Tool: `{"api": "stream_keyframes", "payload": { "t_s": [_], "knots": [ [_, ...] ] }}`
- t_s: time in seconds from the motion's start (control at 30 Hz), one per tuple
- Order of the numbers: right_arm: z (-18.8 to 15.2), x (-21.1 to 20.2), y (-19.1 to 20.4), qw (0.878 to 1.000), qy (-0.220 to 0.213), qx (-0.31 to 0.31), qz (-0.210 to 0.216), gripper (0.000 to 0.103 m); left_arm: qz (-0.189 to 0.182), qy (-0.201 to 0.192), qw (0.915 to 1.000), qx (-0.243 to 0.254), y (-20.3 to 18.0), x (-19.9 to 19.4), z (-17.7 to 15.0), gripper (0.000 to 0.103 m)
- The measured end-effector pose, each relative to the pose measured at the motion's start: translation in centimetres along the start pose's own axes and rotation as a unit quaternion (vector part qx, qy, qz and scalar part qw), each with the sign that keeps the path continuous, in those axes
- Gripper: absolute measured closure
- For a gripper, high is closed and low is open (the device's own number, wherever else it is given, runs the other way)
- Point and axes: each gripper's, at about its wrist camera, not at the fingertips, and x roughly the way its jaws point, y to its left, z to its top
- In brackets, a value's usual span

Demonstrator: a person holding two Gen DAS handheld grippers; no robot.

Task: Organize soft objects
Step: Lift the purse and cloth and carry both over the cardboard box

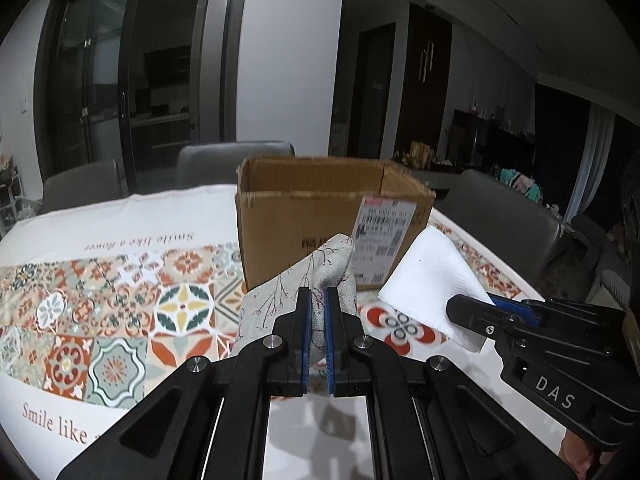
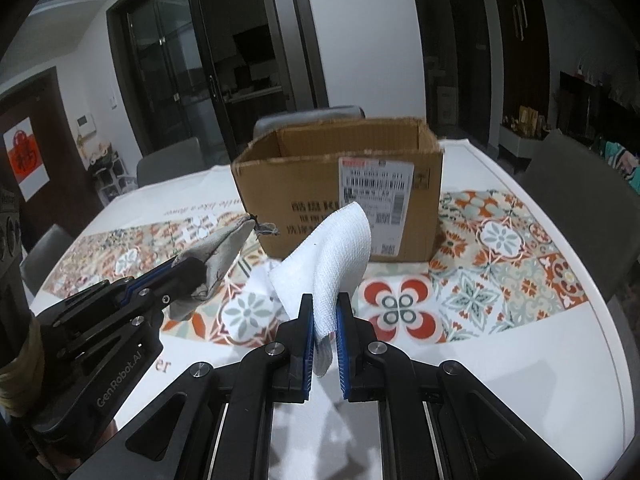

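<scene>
My left gripper (image 1: 319,296) is shut on a grey floral-print cloth (image 1: 320,268) and holds it above the table, in front of an open cardboard box (image 1: 320,204). It also shows in the right wrist view (image 2: 192,270), with the grey cloth (image 2: 226,244) sticking out of it. My right gripper (image 2: 325,304) is shut on a white cloth (image 2: 336,244), held up before the same box (image 2: 344,184). In the left wrist view the right gripper (image 1: 472,306) and the white cloth (image 1: 430,276) are at the right.
The table (image 1: 120,216) has a patterned tile-print cover with white borders. Grey chairs (image 1: 236,156) stand around it, one at the right (image 2: 580,216). Dark glass doors and cabinets are behind. The table's right edge (image 2: 616,340) curves nearby.
</scene>
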Motion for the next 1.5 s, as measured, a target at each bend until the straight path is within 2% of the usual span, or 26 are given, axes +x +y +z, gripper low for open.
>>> {"api": "stream_keyframes", "payload": {
  "t_s": [0.7, 1.03, 1.5],
  "knots": [
    [6.0, -2.1, 0.2, 0.997, -0.083, 0.0, 0.001, 0.093, -0.011, -0.079, 0.9968, 0.006, -0.2, -0.9, 6.9, 0.095],
    [8.8, -1.7, -0.3, 0.994, -0.11, -0.005, 0.003, 0.093, -0.01, -0.097, 0.9952, 0.013, 0.2, 0.4, 9.1, 0.095],
    [12.2, 1.6, -1.3, 0.993, -0.113, -0.017, 0.004, 0.093, -0.003, -0.101, 0.9945, 0.027, 0.3, 4.1, 11.6, 0.095]
  ]
}}
